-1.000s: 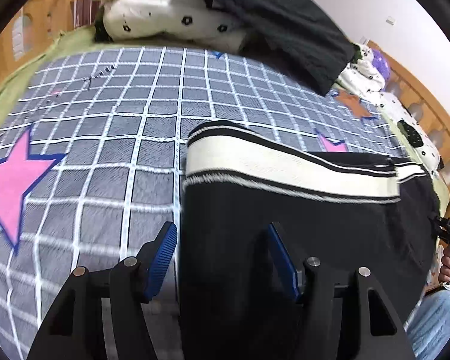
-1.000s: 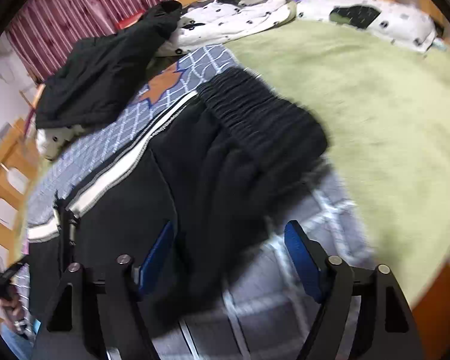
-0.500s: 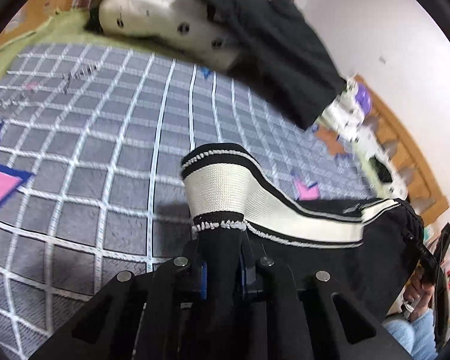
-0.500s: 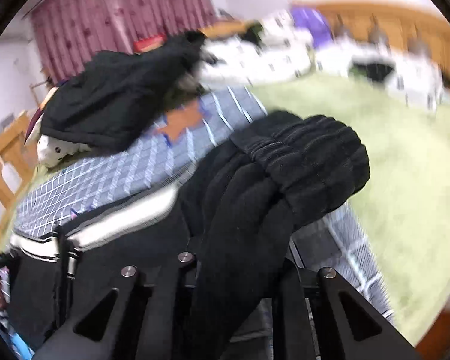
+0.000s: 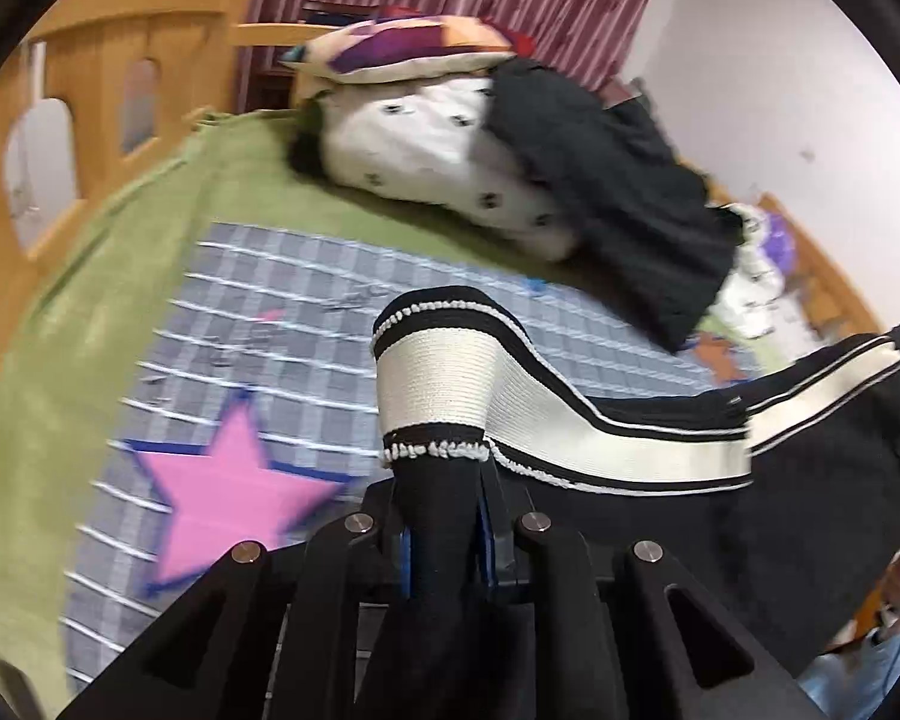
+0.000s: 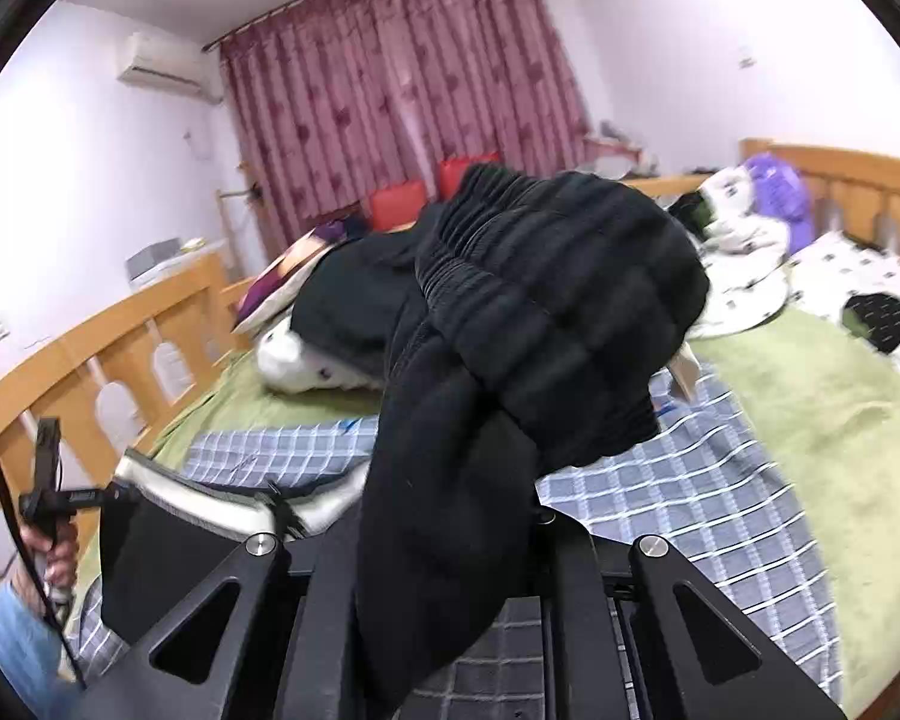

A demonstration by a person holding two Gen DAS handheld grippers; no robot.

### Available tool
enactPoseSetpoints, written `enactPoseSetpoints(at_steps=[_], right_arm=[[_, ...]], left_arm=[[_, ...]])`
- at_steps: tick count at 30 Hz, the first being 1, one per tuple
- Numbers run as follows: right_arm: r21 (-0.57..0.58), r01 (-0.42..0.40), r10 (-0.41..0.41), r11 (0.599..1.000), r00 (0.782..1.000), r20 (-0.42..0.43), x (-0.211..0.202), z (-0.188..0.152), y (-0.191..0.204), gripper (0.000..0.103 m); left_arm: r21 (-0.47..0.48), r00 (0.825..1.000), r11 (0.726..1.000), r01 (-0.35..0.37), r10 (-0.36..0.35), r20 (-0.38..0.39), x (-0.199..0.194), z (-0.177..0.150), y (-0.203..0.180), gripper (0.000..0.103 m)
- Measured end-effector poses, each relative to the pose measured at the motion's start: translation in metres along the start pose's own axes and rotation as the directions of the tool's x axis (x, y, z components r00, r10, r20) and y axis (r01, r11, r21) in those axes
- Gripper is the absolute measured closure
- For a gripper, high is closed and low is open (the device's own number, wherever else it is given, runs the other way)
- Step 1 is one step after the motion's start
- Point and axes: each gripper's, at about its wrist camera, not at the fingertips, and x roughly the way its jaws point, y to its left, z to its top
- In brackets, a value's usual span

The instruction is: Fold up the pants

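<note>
On the bed's checked blanket (image 5: 306, 324), the black pants (image 6: 450, 480) hang limp and soft; left hand-held gripper (image 5: 447, 546) pinches the striped cuff, right hand-held gripper (image 6: 450, 546) the ribbed waistband; firm holds.

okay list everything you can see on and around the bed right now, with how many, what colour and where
pants: one, black with white side stripe, lifted off the bed by both grippers
checked sheet: one, grey, pink star, mid-bed
green blanket: one, under the sheet
black garment: one, over the spotted white bedding
patterned cushion: one, on that pile
purple bag: one, by the wooden bed frame
curtains: dark red, back wall
left gripper: shut on pants
right gripper: shut on pants
</note>
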Motion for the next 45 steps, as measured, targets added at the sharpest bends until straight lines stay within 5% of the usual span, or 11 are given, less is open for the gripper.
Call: enactPoseSetpoints(at_steps=[4,6,9,12,16,23,25,30,38,42,45], right_arm=[[-0.11,0.021,-0.042,0.994,0.981,-0.191,0.055,-0.044,-0.014,0.088],[-0.133,0.034,-0.082,0.99,0.924,-0.373,0.101,-0.08,-0.037,0.086],[-0.123,0.071,-0.133,0.99,0.778,-0.615,0.151,-0.142,-0.069,0.085],[0.036,0.044,-0.014,0.998,0.811,-0.585,0.138,-0.147,-0.089,0.079],[0.001,0.088,-0.067,0.996,0.769,-0.636,0.108,-0.147,-0.084,0.055],[-0.124,0.176,-0.214,0.977,0.841,-0.497,0.029,-0.125,-0.063,0.05],[-0.133,0.127,-0.174,0.983,0.875,-0.453,0.021,-0.116,-0.033,0.05],[-0.156,-0.03,-0.039,0.987,0.906,-0.422,0.039,-0.118,0.054,0.049],[-0.078,-0.25,0.182,0.965,0.856,-0.485,0.084,-0.165,0.173,0.058],[-0.097,-0.18,0.124,0.979,0.899,-0.42,0.087,-0.187,0.186,0.068],[-0.123,-0.149,0.051,0.981,0.813,-0.58,0.11,-0.232,0.185,0.075]], left_arm=[[0.039,0.994,0.997,-0.073,0.076,-0.083,0.052,-0.029,0.026,0.076],[0.056,0.979,0.989,-0.138,0.145,-0.143,0.087,-0.052,0.034,0.071],[0.104,0.953,0.957,-0.271,0.282,-0.111,0.104,-0.07,0.035,0.047],[0.105,0.956,0.953,-0.283,0.29,-0.05,0.082,-0.064,0.035,0.044],[0.038,0.982,0.981,-0.19,0.19,0.008,0.054,-0.061,0.032,0.039],[0.071,0.974,0.992,-0.108,0.12,-0.19,0.097,-0.109,-0.002,0.036],[0.125,0.975,0.984,-0.125,0.145,-0.168,0.086,-0.117,-0.02,0.036],[-0.01,0.99,1.0,-0.019,0.017,-0.139,0.051,-0.137,-0.014,0.035],[-0.012,0.994,0.994,-0.11,0.11,-0.027,0.0,-0.163,0.004,0.035],[-0.038,0.995,0.994,-0.105,0.105,-0.003,-0.015,-0.164,0.024,0.035],[-0.087,0.997,0.994,-0.073,0.072,-0.014,-0.022,-0.174,0.04,0.035]])
